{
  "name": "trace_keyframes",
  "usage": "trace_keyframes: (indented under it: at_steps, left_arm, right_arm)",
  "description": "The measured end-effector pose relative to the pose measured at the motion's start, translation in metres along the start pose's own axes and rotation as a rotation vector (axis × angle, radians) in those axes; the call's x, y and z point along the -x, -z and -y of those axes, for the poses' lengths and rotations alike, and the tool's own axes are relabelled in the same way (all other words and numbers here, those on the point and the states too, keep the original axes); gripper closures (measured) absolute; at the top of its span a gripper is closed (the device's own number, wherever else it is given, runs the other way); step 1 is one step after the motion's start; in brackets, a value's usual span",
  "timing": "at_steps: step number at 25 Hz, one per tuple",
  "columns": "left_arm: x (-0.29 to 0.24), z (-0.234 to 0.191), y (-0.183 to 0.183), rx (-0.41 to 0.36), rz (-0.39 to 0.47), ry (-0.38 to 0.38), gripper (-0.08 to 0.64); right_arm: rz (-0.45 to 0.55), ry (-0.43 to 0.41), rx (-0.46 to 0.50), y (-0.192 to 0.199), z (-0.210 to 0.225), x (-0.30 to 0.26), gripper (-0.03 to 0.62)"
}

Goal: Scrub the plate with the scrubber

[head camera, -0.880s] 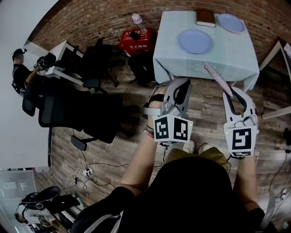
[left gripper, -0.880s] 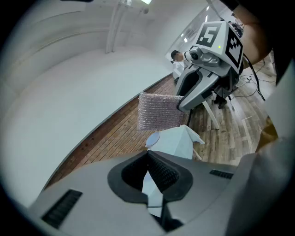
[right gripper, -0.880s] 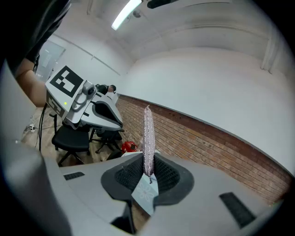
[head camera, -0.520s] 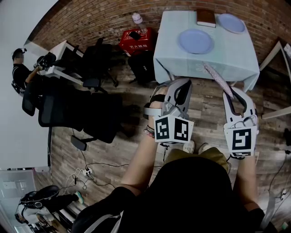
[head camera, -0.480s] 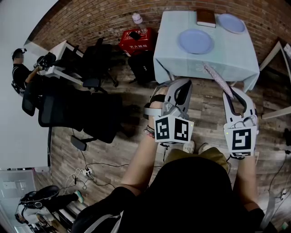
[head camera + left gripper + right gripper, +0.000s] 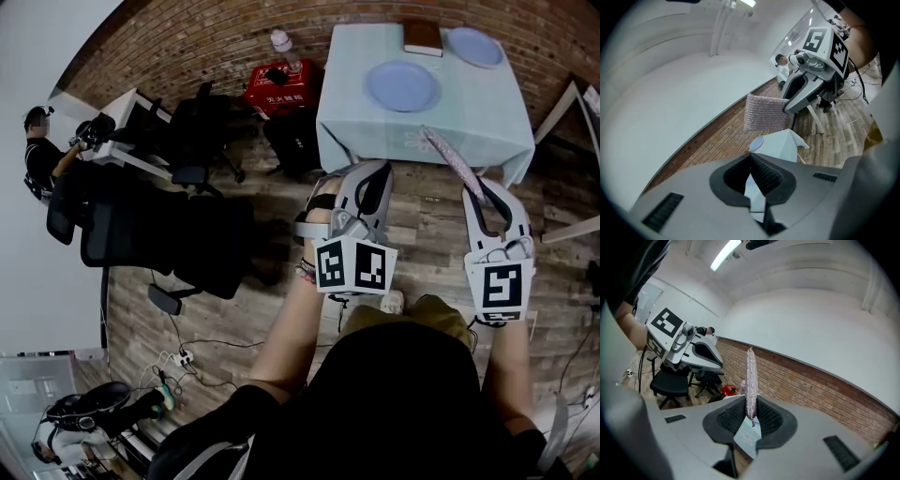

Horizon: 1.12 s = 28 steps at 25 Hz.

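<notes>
Right tongs [image 6: 751,411] grip scrubber [image 6: 751,371], edge-on in own view, broadside from shut empty left tongs [image 6: 753,168]

The head view looks steeply down from above onto the left gripper [image 6: 375,172], the right gripper [image 6: 483,192] and the cloth-covered table [image 6: 469,103] ahead. Each gripper view sits close behind its own jaws, looking along them almost level. Both take in that table too.

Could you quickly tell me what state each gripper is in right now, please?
Left gripper: closed, holding nothing.
Right gripper: closed on the scrubber.
</notes>
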<state>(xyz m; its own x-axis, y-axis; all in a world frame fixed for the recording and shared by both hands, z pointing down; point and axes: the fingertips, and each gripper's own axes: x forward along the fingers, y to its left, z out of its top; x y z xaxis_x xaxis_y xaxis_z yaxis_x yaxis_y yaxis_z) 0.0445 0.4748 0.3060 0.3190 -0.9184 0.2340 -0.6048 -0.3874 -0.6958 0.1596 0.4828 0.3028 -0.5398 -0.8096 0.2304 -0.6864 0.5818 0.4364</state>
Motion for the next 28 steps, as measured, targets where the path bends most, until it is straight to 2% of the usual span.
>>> trace_keyframes:
  at_steps: [13,20,28]
  left_arm:
    - [-0.014,-0.015,0.014,0.008,-0.001,-0.001,0.538]
    - [-0.051,-0.032,0.029,0.003,-0.02,-0.013,0.538]
    - [-0.118,-0.054,0.042,-0.002,-0.057,-0.029,0.538]
  right_arm:
    - [-0.002,-0.012,0.004,0.0,-0.001,-0.023,0.505]
    - [0.011,-0.022,-0.01,0.009,0.018,-0.062,0.505]
    - [0.024,-0.045,-0.032,0.03,0.058,-0.12,0.505]
